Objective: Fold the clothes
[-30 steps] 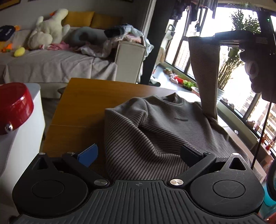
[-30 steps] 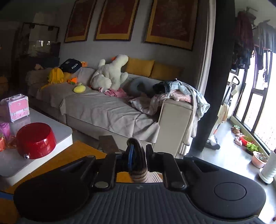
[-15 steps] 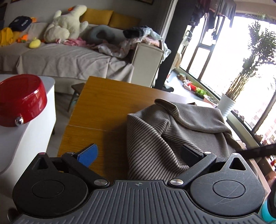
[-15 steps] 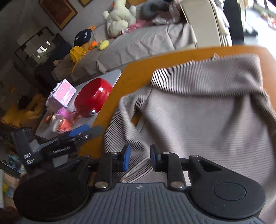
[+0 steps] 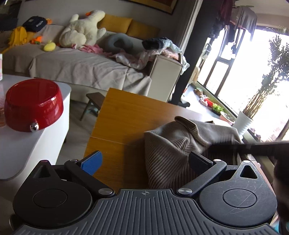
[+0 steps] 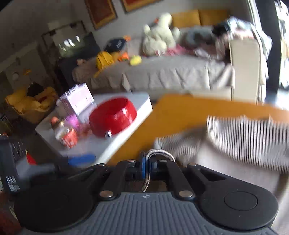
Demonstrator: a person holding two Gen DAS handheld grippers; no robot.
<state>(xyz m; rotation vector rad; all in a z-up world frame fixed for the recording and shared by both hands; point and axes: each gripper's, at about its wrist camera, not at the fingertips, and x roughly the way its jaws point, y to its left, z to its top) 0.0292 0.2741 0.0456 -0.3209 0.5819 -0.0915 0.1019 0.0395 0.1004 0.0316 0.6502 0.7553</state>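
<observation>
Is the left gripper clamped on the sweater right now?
No: in the left wrist view the left gripper stands wide open, its fingers spread over the wooden table and the striped sweater's edge.

Red bowl [image 5: 34,104] sits on a white surface [image 5: 27,146], with a pink case [image 6: 75,101] and small jars [image 6: 67,135] just beside it in the blurred right wrist view. Grey sofa [image 5: 81,66] behind carries a cream plush toy [image 5: 83,30], yellow cushions [image 5: 130,27], a grey neck pillow [image 5: 120,42] and a heap of loose garments [image 5: 153,48] on its arm. Potted plant [image 5: 261,101] stands by the bright window [image 5: 234,76]; framed pictures [image 6: 101,12] hang on the wall.
</observation>
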